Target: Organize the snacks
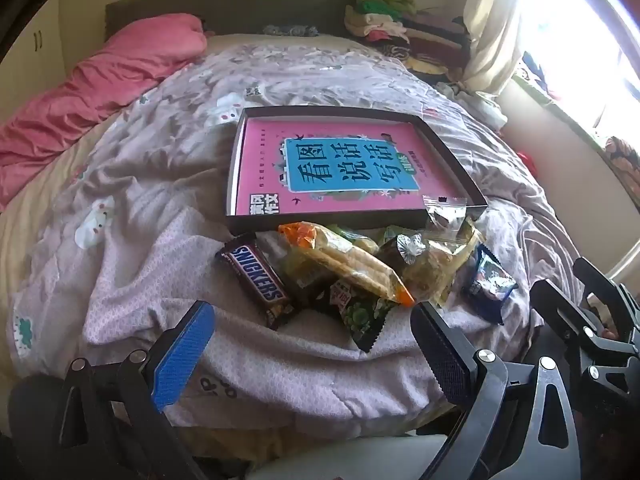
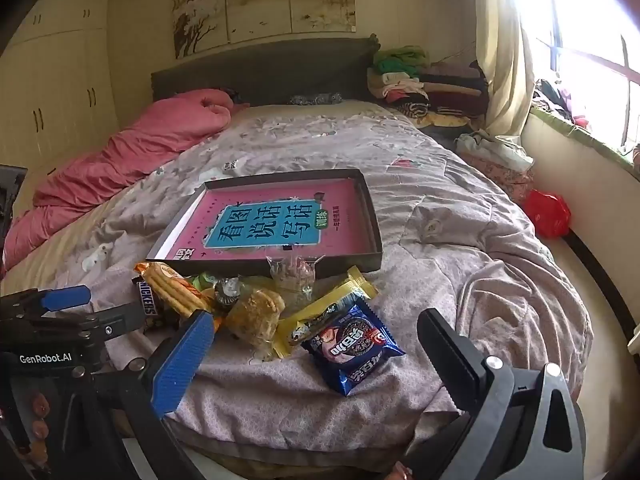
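Crinkled snack packets (image 1: 352, 272) heaped before tray (image 1: 236, 168); left gripper (image 1: 312, 344), right gripper (image 2: 316, 364) wide, empty.

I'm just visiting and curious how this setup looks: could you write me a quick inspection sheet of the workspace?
Surface: bed with a rumpled floral cover.
Job's things: snack pile in front of a dark tray with a pink book in it; Snickers bar, blue cookie pack, yellow wafer bar, cracker pack.
Clutter: pink quilt, folded clothes, red bag.
Grippers: left hand-held gripper and right hand-held gripper both open, holding nothing.
Cables: nothing seen.
Surroundings: headboard, wall paintings, wardrobe, curtained window.
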Motion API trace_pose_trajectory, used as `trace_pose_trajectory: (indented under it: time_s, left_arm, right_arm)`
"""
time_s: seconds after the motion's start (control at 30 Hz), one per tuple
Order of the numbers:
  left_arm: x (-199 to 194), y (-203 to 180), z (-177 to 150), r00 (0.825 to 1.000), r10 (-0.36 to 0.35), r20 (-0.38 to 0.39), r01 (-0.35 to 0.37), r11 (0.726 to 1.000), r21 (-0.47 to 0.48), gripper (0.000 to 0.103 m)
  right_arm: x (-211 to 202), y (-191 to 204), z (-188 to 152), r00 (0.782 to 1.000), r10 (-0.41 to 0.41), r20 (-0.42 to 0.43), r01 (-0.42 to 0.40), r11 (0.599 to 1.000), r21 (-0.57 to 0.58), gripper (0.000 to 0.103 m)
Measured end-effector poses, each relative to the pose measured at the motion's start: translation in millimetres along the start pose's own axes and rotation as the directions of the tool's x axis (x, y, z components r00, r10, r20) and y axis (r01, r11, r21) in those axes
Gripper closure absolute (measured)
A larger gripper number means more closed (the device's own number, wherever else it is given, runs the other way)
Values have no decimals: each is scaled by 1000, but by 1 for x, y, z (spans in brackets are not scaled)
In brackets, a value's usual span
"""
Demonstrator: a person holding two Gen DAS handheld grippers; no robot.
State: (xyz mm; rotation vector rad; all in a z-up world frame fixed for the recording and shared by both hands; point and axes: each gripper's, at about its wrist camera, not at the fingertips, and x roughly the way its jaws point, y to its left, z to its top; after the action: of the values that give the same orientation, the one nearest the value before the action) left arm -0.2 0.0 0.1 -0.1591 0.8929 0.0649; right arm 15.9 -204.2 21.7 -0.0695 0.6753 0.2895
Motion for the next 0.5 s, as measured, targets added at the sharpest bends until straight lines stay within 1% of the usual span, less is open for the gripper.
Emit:
trace_pose_trajectory:
  time_s: [0.03,0.2,0.47,0.5]
  left_arm:
    - [0,0,0,1000,2,-5,-2,1000,-4,5]
    - [-3,1,-3,1000,15,15,-15,1000,9,5]
    - [-4,0,-3,1000,16,7,-16,1000,8,5]
    - [-4,1,-1,1000,12,4,-12,1000,5,5]
  right_arm:
    - [0,-1,1,1000,1,-7,-1,1000,3,1]
    - [-2,2,-2,1000,-2,-12,2,1000,-8,1]
    - [2,4,-4,1000,0,-17,0,1000,-2,1]
    - [1,-2,0,1000,4,-20,-4,1000,10,1]
